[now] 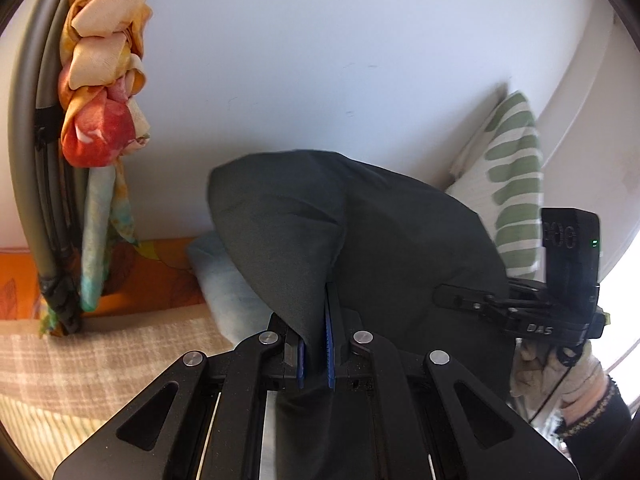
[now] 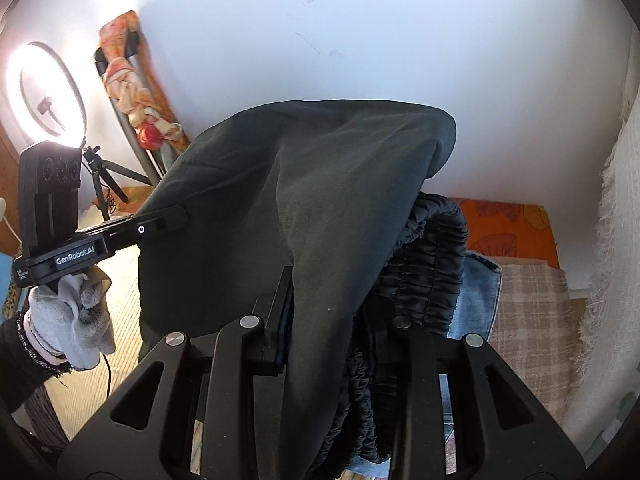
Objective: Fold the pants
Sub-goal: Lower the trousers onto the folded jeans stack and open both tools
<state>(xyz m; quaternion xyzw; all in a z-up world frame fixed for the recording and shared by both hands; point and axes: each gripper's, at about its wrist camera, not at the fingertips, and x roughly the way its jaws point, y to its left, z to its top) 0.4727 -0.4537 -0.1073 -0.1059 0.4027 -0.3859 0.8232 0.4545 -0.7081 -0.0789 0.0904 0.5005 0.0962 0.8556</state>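
So: the bed surface (image 2: 532,292), checked beige cover with an orange patterned sheet (image 2: 508,228) at the wall side, is your work area, and the pants (image 2: 304,184) are not lying on it yet. You have them lifted clear, a big dark grey-green drape hanging between both tools and bulging up against the white wall (image 1: 320,60).

Progress, as a judgement: early to middle. The cloth looks doubled over itself in the air, but no flat, squared fold is visible anywhere. Laying down, smoothing and any further folds seem left to do.

Under the drape, a light blue denim piece (image 2: 476,300) lies on the checked cover; in the left wrist view it shows as pale blue beneath the hanging cloth. It sits near where the pants would land, so watch for overlap.

Right gripper (image 2: 336,320): jaws part-way closed, pinching a thick bunch that includes the gathered elastic waistband (image 2: 424,264). The far finger is mostly hidden by fabric.

Left gripper (image 1: 316,344): jaws pressed nearly together on a thin edge of the pants, blue pads (image 1: 329,336) showing either side of the cloth.

Small items: a striped green cushion (image 1: 516,184) against the wall, a knotted orange scarf (image 1: 104,92) on a grey frame, a ring light (image 2: 44,88) off to the side.
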